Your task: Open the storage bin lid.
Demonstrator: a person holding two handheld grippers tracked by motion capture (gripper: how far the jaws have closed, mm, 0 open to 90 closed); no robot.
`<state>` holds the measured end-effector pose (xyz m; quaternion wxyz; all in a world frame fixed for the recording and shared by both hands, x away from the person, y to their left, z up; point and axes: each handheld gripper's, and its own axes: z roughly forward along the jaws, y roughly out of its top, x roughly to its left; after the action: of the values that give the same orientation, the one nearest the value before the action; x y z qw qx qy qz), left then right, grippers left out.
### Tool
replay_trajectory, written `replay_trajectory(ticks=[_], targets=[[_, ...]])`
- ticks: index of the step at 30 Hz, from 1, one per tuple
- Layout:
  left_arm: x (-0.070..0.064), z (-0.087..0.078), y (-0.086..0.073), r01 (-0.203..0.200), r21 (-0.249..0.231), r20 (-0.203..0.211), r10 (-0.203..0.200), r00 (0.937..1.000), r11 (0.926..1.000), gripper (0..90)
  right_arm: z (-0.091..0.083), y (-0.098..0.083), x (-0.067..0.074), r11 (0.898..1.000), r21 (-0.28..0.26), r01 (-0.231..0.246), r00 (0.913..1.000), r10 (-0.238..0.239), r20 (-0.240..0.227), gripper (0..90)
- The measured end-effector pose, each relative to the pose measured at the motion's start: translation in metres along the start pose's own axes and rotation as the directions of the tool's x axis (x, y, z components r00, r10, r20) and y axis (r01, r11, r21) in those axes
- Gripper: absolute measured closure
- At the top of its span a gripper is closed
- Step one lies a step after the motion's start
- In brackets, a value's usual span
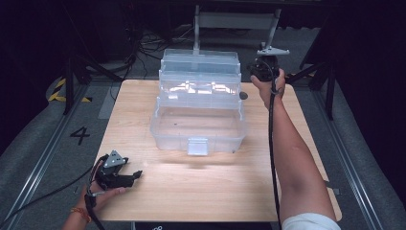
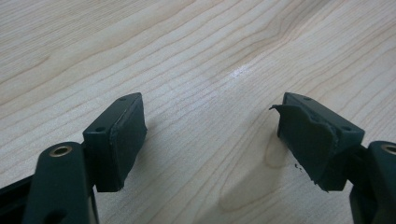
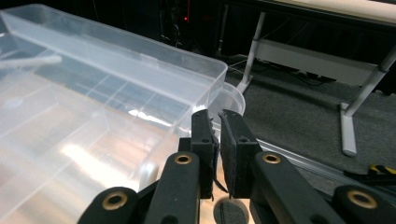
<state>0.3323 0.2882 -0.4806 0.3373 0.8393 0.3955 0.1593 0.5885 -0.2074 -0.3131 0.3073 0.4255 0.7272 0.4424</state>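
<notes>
Reaching beside the clear plastic box (image 1: 198,103), the right gripper (image 1: 261,71) has its jaws closed on nothing; the left gripper (image 1: 125,175) rests open-jawed on the table (image 1: 215,191), apparently waiting.

Tiered storage box (image 1: 197,108) on the worktop (image 1: 215,191), toward the back. Right gripper (image 1: 262,71) just beside its far right corner. Left gripper (image 1: 125,176) near the front left.

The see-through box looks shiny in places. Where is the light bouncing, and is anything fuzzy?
High view: white glare on the box's middle tier, dark floor around the table. Right gripper view: bright patches on the box walls, with the nearest wall blurred. Left gripper view: a small glint on the wood and soft shadows under the left gripper.
</notes>
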Motion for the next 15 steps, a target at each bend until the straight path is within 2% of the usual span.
replay_trajectory(ticks=[3, 4, 15], targets=[[0.001, 0.001, 0.001, -0.008, -0.003, 0.006, 0.008, 1.0000, 1.0000, 23.7, -0.007, -0.005, 0.003, 1.000, 0.002, 0.018, 0.9998, -0.018, -0.004, 84.7], [0.001, 0.001, 0.001, -0.014, -0.007, 0.005, 0.014, 0.9999, 0.9999, 23.7, -0.014, -0.011, 0.006, 0.999, 0.003, 0.034, 0.9993, -0.034, -0.012, 84.6], [0.000, 0.002, 0.001, -0.005, -0.008, -0.002, 0.005, 1.0000, 1.0000, 23.4, -0.049, -0.026, 0.016, 0.996, 0.008, 0.094, 0.9950, -0.094, -0.034, 84.6]])
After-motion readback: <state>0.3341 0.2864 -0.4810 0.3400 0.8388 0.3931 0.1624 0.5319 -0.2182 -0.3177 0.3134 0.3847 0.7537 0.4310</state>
